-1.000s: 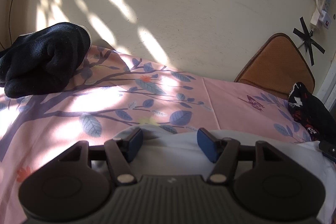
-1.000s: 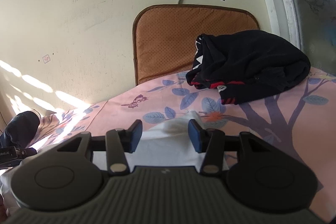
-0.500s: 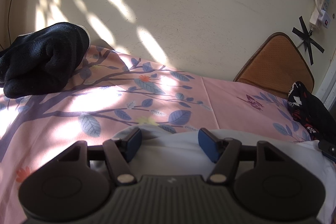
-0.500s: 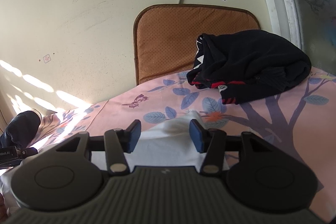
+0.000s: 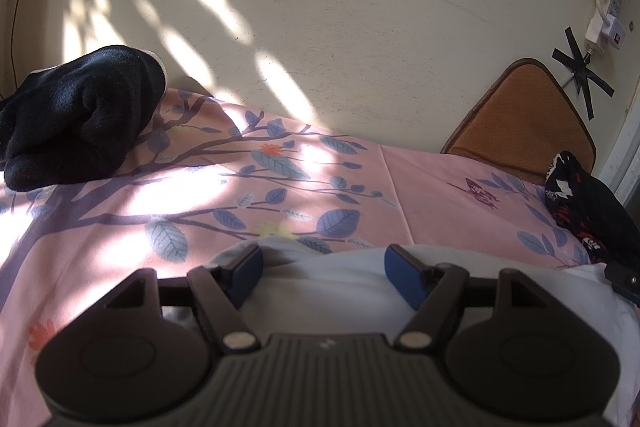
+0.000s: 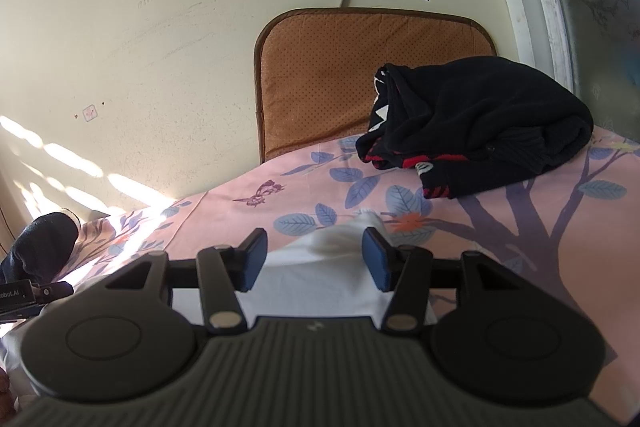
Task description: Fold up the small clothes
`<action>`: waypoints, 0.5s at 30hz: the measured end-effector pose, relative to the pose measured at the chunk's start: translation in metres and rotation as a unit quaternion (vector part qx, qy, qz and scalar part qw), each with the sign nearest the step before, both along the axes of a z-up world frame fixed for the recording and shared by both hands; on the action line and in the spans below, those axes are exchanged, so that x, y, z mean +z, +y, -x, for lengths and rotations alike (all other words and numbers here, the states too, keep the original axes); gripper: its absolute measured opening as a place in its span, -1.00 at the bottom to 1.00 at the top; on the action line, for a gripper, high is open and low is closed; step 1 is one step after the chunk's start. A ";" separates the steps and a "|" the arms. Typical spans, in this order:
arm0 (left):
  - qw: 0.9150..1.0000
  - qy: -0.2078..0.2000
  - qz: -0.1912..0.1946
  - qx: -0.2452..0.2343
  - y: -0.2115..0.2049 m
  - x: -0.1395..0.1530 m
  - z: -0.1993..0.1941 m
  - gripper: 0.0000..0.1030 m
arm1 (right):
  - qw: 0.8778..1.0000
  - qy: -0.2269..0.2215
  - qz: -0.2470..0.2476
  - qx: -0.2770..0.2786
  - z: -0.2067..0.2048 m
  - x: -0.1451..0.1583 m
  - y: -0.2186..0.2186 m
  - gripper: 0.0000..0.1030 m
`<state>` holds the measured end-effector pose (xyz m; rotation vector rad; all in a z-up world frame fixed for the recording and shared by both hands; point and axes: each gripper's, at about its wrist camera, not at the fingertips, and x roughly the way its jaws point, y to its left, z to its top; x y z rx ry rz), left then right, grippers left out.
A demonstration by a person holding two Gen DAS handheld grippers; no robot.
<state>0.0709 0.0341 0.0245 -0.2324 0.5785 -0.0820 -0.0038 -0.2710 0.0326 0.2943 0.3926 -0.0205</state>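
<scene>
The white garment (image 5: 344, 291) lies flat on the pink bedsheet (image 5: 120, 227) beneath the opening left gripper (image 5: 322, 269) and the right gripper (image 6: 314, 257), both unclamped.

Left hand-held gripper (image 5: 322, 267) — jaws opening — over white garment (image 5: 320, 291) on pink sheet (image 5: 120, 219).

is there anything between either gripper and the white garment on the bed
Nothing visible. The white garment lies right under the left gripper, whose jaws are opening, and the right gripper, open, pads clear of the cloth. The black clothes and the dark bundle lie apart, farther back.
</scene>
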 end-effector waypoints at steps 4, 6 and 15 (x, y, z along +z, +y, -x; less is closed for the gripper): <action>1.000 -0.001 0.000 -0.004 0.000 0.000 0.000 0.46 | 1.000 0.000 0.000 0.000 0.000 0.000 0.000 0.09; 1.000 -0.002 -0.002 -0.006 0.000 0.000 0.000 0.53 | 1.000 0.000 -0.001 0.000 0.000 0.000 0.000 0.10; 1.000 -0.008 -0.009 -0.010 -0.002 0.000 0.000 0.65 | 1.000 0.000 -0.001 0.000 0.000 0.001 0.001 0.14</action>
